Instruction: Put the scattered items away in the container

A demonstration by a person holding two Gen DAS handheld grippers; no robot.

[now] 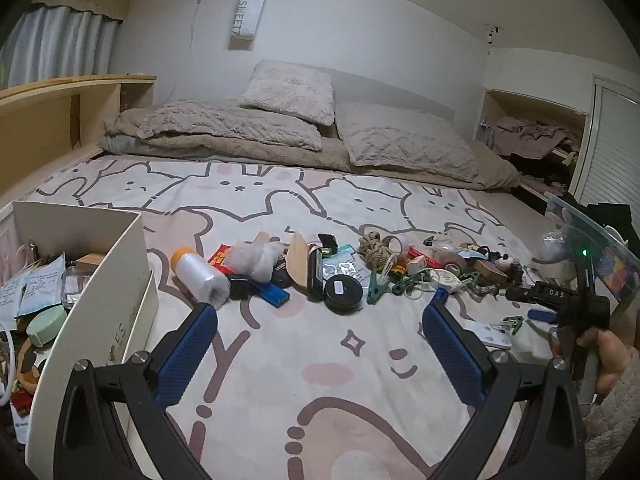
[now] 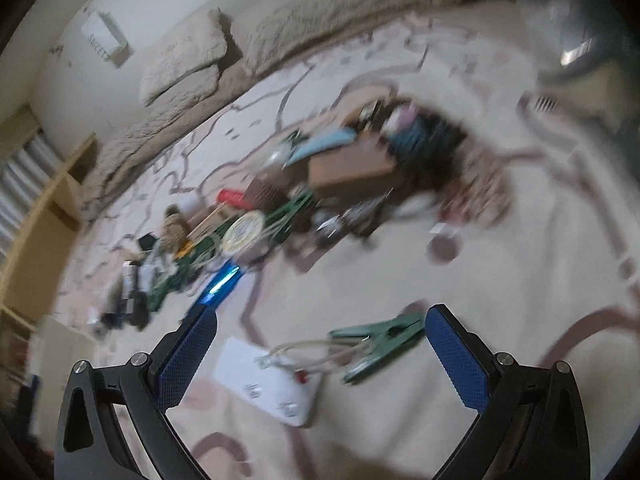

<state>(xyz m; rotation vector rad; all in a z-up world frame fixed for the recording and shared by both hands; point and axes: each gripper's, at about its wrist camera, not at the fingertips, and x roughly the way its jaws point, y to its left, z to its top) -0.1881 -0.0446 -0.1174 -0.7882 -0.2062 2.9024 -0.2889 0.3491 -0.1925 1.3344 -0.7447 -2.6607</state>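
hovering low over a bed sheet point(image 1: 320, 380) printed with cartoon rabbits, the left gripper point(image 1: 320, 320) has its blue-padded fingers point(image 1: 188, 356) spread wide with nothing between them. at the near left stands the white container point(image 1: 100, 300), an open-topped box already holding handwritten paper packets, a mint-green lid and a small glass jar. beyond the fingers, a band of scattered items runs left to right across the sheet: a white bottle with an orange cap point(image 1: 200, 276) lying on its side, a red packet point(image 1: 220, 258) with yellow print too small to read, a wad of white fluff point(image 1: 256, 260), a blue lighter point(image 1: 274, 294), a wooden oval board point(image 1: 300, 264), a round black tin point(image 1: 343, 289) with a white label, a knotted rope ball point(image 1: 370, 250) and green clothes pegs point(image 1: 378, 288).

at the right edge a hand grips the other device point(image 1: 560, 294), whose black body reads "das". on the far wall a long white bag point(image 1: 247, 10) carries the word "sweet".

the right wrist view is heavily blurred. the right gripper point(image 2: 320, 320) is also opened wide and holds nothing. between and just ahead of its fingers lie a green peg point(image 2: 380, 338) with rubber bands looped at its end and a flat white card point(image 2: 268, 384) with small markings i cannot read. the main pile point(image 2: 340, 184) sits farther off, well apart from the fingers.
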